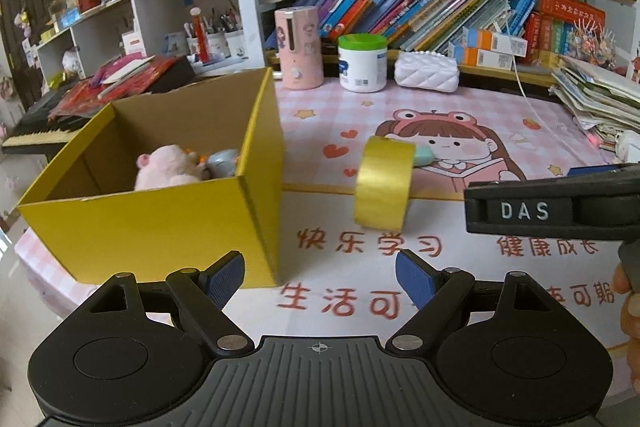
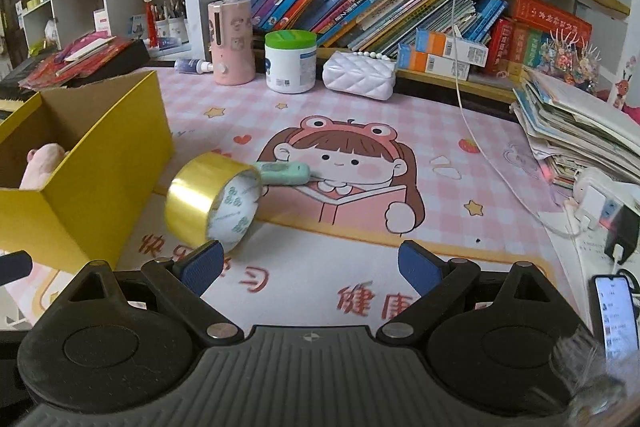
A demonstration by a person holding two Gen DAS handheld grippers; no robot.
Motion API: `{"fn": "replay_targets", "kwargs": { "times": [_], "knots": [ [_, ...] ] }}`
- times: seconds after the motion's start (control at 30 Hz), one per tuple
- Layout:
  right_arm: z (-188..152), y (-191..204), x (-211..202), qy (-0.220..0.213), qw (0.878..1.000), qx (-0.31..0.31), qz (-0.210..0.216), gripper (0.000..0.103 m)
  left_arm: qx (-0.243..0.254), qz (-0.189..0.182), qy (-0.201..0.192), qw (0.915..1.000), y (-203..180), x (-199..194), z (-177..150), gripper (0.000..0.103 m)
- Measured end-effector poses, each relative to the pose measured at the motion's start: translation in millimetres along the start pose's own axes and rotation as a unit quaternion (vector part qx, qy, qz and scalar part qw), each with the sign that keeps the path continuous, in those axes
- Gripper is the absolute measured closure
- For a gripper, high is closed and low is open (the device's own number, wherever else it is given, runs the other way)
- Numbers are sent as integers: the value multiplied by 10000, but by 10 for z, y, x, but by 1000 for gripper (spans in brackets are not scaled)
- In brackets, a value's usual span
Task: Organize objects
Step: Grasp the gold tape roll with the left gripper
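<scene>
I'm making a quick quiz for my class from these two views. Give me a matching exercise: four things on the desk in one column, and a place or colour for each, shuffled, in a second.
Things:
1. tape roll
2. pink plush toy
3. tub with green lid
4. phone

Descriptions:
A. lying inside the yellow box
B. at the right edge of the desk, screen lit
C. standing at the back, between the pink cylinder and the white quilted purse
D. gold, on its edge on the mat beside the box

Pairs: 1-D, 2-A, 3-C, 4-B
</scene>
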State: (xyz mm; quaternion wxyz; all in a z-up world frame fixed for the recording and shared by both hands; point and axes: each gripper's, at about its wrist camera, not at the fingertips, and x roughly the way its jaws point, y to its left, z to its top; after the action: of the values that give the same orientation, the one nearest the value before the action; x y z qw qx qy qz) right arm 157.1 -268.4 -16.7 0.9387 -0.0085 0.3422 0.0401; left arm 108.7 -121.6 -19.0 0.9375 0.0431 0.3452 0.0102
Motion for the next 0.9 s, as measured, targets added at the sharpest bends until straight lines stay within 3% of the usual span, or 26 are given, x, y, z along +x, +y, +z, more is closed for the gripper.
{"fn": "replay_targets", "kwargs": {
  "times": [0.33, 0.43, 0.53, 0.9],
  "knots": [
    [62, -250, 148, 43, 9996, 137, 230, 9, 83, 86, 18, 9999, -218, 90, 91, 21],
    [73, -313, 163, 21, 9992, 210, 332, 11, 94, 46, 16, 9999, -256, 110, 101, 37],
    [79, -365, 167, -16, 9986, 272, 454, 16, 65, -8, 96, 9999, -278, 161, 109, 46],
    [118, -549, 175, -184, 9981, 383, 457, 19, -16, -31, 78, 10000, -403, 416, 281, 45]
  ]
}}
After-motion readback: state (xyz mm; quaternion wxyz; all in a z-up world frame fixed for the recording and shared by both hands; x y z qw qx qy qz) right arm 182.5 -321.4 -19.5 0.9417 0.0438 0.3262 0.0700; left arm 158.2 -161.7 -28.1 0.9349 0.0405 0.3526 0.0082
